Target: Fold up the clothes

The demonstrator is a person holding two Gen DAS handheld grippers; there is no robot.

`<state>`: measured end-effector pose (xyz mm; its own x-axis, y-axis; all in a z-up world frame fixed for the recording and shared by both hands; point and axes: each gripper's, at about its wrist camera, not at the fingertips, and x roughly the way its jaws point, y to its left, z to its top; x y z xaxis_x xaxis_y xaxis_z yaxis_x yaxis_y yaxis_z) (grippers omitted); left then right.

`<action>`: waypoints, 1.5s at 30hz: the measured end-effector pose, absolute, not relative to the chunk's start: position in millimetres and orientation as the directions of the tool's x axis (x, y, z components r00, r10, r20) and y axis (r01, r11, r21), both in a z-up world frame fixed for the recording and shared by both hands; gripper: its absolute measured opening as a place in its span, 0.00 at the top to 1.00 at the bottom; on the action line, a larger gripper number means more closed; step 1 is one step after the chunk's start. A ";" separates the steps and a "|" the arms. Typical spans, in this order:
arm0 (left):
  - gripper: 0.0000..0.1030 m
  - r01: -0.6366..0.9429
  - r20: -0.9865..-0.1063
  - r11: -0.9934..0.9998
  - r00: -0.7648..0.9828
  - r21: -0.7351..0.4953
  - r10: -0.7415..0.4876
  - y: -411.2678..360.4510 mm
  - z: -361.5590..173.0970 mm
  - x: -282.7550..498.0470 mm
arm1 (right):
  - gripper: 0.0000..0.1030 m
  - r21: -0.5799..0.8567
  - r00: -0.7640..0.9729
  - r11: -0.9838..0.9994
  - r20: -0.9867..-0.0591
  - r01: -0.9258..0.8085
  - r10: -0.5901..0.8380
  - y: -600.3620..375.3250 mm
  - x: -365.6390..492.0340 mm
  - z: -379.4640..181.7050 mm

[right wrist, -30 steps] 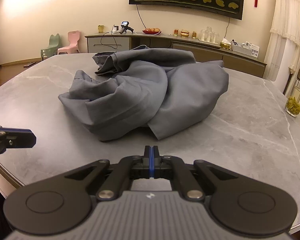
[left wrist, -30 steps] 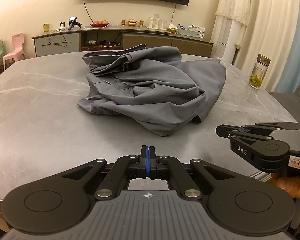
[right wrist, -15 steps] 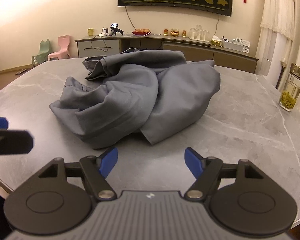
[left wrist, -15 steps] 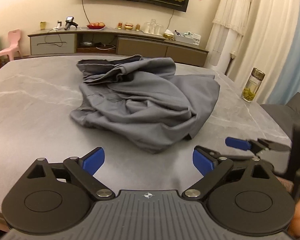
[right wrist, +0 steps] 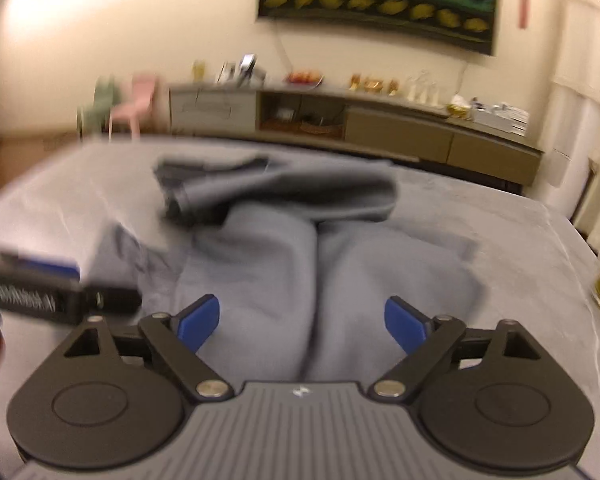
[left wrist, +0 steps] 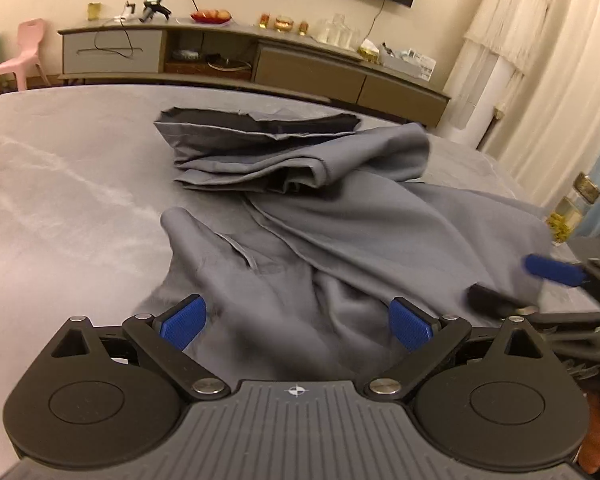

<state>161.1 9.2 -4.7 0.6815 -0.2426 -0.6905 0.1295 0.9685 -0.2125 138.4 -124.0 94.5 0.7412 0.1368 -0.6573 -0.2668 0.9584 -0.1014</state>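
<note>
A crumpled grey garment [left wrist: 320, 216] lies in a heap on the grey marble table [left wrist: 60, 184]. My left gripper [left wrist: 296, 322] hangs over its near edge, blue pads [left wrist: 182, 322] wide apart and closing a little, with cloth below them and none pinched. In the blurred right wrist view the same garment [right wrist: 300, 240] fills the middle. My right gripper [right wrist: 302, 320] is over its near folds, jaws closing but still apart, with no cloth pressed between them. The right gripper also shows at the right edge of the left wrist view, and the left gripper at the left edge of the right wrist view.
A glass jar [left wrist: 568, 216] with yellow-green contents stands near the table's right edge. Beyond the table a long sideboard [left wrist: 260, 64] carries fruit, glasses and small items. Small pink and green chairs [left wrist: 20, 52] stand at the far left, curtains at the right.
Both grippers went from shut to open, then moved forward from the table's near edge to over the garment. The right jaws have narrowed since half a second ago.
</note>
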 end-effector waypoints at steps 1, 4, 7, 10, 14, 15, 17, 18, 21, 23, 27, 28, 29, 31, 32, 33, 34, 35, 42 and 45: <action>0.20 0.141 -0.704 0.969 0.667 -0.202 -0.244 7.5 -12.9 167.2 | 0.76 -0.116 0.721 0.953 -0.681 -0.279 0.128 -118.3 148.7 85.5; 0.58 0.152 -0.715 0.966 0.651 -0.207 -0.255 8.6 -27.2 181.0 | 0.97 -0.084 0.726 0.958 -0.671 -0.274 0.149 -120.7 154.0 89.8; 0.92 0.110 -0.693 0.966 0.678 -0.233 -0.245 21.6 -24.7 191.6 | 0.98 -0.008 0.810 0.979 -0.564 -0.202 0.162 -146.9 135.2 119.2; 0.96 -0.003 -0.661 0.957 0.724 -0.290 -0.198 58.7 -12.3 201.5 | 0.98 0.107 0.849 0.990 -0.511 -0.094 0.136 -184.5 111.4 129.1; 0.95 -0.063 -0.647 0.937 0.739 -0.344 -0.188 84.2 -4.5 198.2 | 0.97 0.203 0.709 0.978 -0.683 -0.048 0.177 -197.4 113.7 84.4; 0.95 -0.066 -0.653 0.934 0.733 -0.351 -0.194 86.0 -5.8 195.6 | 0.96 0.184 0.691 0.981 -0.702 -0.057 0.172 -193.9 113.4 78.5; 0.95 -0.067 -0.660 0.927 0.721 -0.369 -0.211 89.1 -7.4 189.6 | 0.82 0.074 0.747 0.994 -0.656 -0.080 0.109 -183.3 103.0 97.2; 0.95 -0.057 -0.656 0.922 0.719 -0.384 -0.229 90.2 -6.8 185.2 | 0.63 0.030 0.788 0.997 -0.611 -0.074 0.077 -181.2 96.7 109.3; 0.94 -0.029 -0.649 0.909 0.710 -0.415 -0.274 92.6 -7.0 180.4 | 0.31 -0.071 0.883 0.992 -0.466 -0.104 0.059 -166.3 92.2 150.9; 0.91 -0.023 -0.649 0.905 0.704 -0.424 -0.286 93.2 -8.9 181.2 | 0.27 -0.140 0.887 0.976 -0.454 -0.166 0.086 -147.8 115.2 164.7; 0.85 -0.030 -0.663 0.910 0.695 -0.414 -0.279 90.7 -16.0 185.3 | 0.12 -0.284 0.834 0.904 -0.538 -0.319 0.125 -94.7 192.1 158.2; 0.84 -0.028 -0.667 0.913 0.691 -0.408 -0.277 88.0 -17.8 186.5 | 0.12 -0.316 0.813 0.882 -0.571 -0.350 0.118 -77.4 211.6 150.4; 0.84 -0.024 -0.671 0.915 0.688 -0.403 -0.277 85.1 -19.5 186.8 | 0.12 -0.362 0.785 0.850 -0.612 -0.382 0.092 -58.6 234.3 133.1; 0.84 -0.015 -0.678 0.919 0.680 -0.393 -0.279 79.0 -23.0 185.2 | 0.39 -0.401 0.722 0.815 -0.691 -0.418 0.030 -33.4 267.6 98.4; 0.84 -0.012 -0.677 0.920 0.681 -0.392 -0.279 78.4 -23.6 185.2 | 0.57 -0.395 0.688 0.814 -0.726 -0.426 0.008 -30.6 280.3 85.1; 0.91 -0.012 -0.670 0.919 0.687 -0.395 -0.279 80.6 -22.9 186.1 | 0.87 -0.367 0.655 0.828 -0.756 -0.424 0.000 -32.1 290.6 78.2; 0.94 -0.011 -0.664 0.917 0.694 -0.398 -0.279 82.7 -22.1 187.0 | 0.98 -0.349 0.648 0.841 -0.762 -0.413 0.002 -35.2 295.1 79.2; 0.96 -0.011 -0.651 0.915 0.706 -0.404 -0.278 86.6 -18.1 187.1 | 0.98 -0.341 0.670 0.852 -0.742 -0.397 0.016 -32.2 291.5 86.6; 0.98 -0.066 -0.483 0.872 0.852 -0.485 -0.203 147.2 54.4 167.4 | 0.99 -0.127 0.886 0.986 -0.463 -0.107 0.036 -146.9 220.0 208.0; 0.98 -0.177 -0.480 0.847 0.872 -0.501 -0.102 178.2 62.0 159.8 | 0.99 -0.136 0.852 0.990 -0.515 0.028 -0.095 -200.6 214.7 182.3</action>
<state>159.8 178.2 62.0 0.8716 -0.1019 -0.4795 -0.1767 0.8471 -0.5012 214.7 -200.6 182.3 0.8520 -0.0951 -0.5148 0.0280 0.9902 -0.1365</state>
